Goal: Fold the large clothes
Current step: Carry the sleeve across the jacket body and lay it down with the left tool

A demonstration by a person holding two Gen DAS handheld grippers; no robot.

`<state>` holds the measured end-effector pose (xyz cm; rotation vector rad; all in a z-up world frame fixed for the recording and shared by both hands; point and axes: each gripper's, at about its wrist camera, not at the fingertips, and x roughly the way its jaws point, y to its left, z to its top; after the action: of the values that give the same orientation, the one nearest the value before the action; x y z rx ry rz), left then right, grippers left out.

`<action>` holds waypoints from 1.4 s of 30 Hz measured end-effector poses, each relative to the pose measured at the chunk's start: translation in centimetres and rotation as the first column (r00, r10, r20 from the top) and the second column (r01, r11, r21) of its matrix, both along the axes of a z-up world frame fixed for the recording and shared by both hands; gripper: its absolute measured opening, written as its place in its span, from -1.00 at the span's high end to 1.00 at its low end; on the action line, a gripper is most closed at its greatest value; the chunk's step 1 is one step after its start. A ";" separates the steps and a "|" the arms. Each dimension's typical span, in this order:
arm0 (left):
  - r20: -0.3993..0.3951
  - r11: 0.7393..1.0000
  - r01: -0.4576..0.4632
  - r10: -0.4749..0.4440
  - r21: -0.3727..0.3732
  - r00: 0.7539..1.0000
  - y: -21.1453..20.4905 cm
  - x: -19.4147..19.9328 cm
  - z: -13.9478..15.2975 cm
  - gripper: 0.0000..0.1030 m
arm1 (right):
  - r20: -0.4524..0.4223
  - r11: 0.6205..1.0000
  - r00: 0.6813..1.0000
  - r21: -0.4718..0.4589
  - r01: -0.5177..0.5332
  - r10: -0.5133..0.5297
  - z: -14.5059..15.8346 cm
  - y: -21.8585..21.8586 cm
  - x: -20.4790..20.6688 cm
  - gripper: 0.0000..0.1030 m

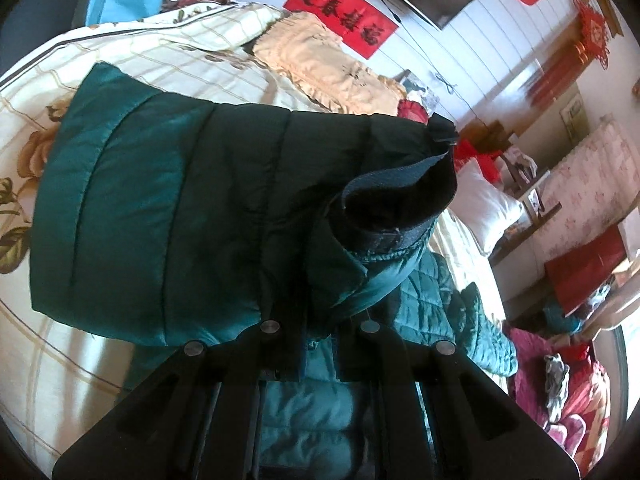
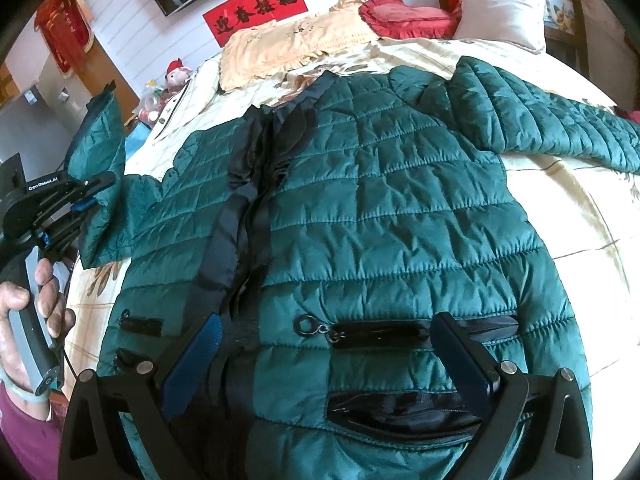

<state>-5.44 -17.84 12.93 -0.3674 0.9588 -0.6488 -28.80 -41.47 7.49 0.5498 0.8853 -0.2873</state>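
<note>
Green quilted jacket (image 2: 380, 208) spread front-up on bed (image 2: 560, 208), zip w/ black placket running near-to-far down the middle, far sleeve (image 2: 552, 120) laid out to the right. Left sleeve (image 1: 168, 208) lifted off the bed, cuff (image 1: 396, 208) w/ black lining gaping at the end.

Left gripper (image 1: 316, 332) pressed together on the sleeve fabric just behind the cuff; pinch point itself buried under cloth in left wrist view, so depth of bite can't be told. Right gripper (image 2: 328, 360) spread wide, hovering over the pocket zip (image 2: 380, 332) near the hem, holding nothing, blue pads (image 2: 200, 360) bare.

Risks, as judgement:
- Slick puffy shell, thin bite: sleeve likely to slide out mid-swing if pulled fast across the body.
- Nothing pinning the torso; dragging the sleeve inward could tug the whole jacket sideways & skew the fold.
- Padding springs back; sleeve may flop open once released unless pressed flat.
- Key ring on the pocket zip pull could snag a right finger on descent.

View differences: right wrist view gives full jacket layout, both pockets, left hand (image 2: 32, 308) on the grip handle & the raised sleeve from outside. Left wrist view gives only the cuff close-up, its open mouth & room beyond; jacket body mostly hidden.
</note>
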 end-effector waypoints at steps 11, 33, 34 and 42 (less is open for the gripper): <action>-0.020 0.997 0.083 -0.082 0.008 0.996 -4.3 -1.3 -0.3 0.85 | 0.009 1.000 1.000 0.011 0.020 -0.020 0.1 -1.0 -0.7 -1.00; -0.088 0.972 0.233 -0.230 0.022 0.969 -11.3 -3.0 -2.5 0.85 | 0.007 0.998 0.998 0.034 0.060 -0.060 -0.5 -3.0 -1.5 -1.00; -0.094 0.971 0.239 -0.235 0.029 0.967 -11.5 -3.0 -2.9 0.85 | 0.006 0.998 0.998 0.035 0.061 -0.061 -0.6 -3.1 -1.5 -1.00; -0.123 0.960 0.266 -0.254 0.087 0.959 -13.2 -3.6 -4.8 0.85 | 0.003 0.997 0.998 0.037 0.068 -0.068 -0.9 -3.3 -1.4 -1.00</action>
<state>-9.08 -31.07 8.14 -0.1873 1.1540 -0.8209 -30.23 -44.73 6.61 0.6155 0.8702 -0.3322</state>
